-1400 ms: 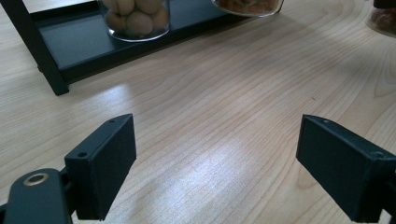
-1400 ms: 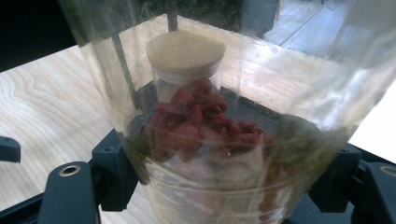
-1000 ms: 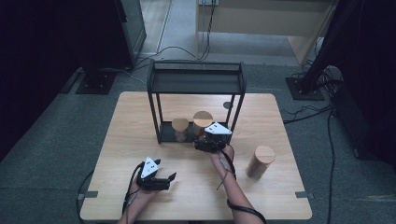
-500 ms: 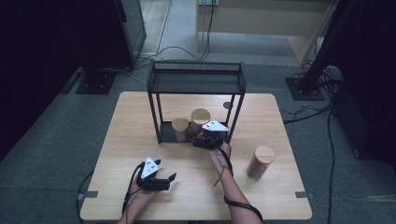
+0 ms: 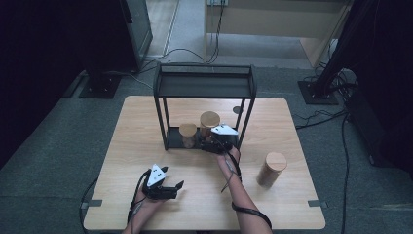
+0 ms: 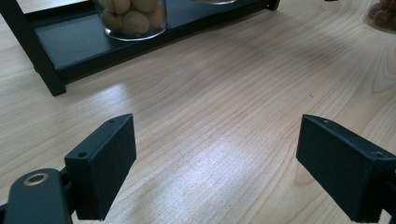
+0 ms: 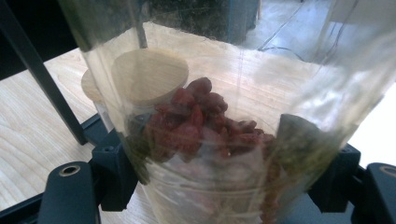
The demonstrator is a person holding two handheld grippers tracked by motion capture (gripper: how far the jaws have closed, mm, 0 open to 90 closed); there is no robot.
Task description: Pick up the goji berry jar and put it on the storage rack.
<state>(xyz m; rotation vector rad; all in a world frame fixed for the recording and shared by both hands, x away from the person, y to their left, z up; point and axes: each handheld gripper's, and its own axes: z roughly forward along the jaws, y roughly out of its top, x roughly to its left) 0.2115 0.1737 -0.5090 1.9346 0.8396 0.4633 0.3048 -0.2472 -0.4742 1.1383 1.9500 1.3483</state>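
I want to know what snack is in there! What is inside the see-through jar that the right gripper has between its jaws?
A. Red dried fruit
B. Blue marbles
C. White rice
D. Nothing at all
A: in the right gripper view, the clear jar between the jaws of the right gripper holds a heap of red, wrinkled dried fruit.

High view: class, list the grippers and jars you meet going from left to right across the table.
Left gripper → small jar → tall jar → right gripper, closed on the tall jar → lone jar.
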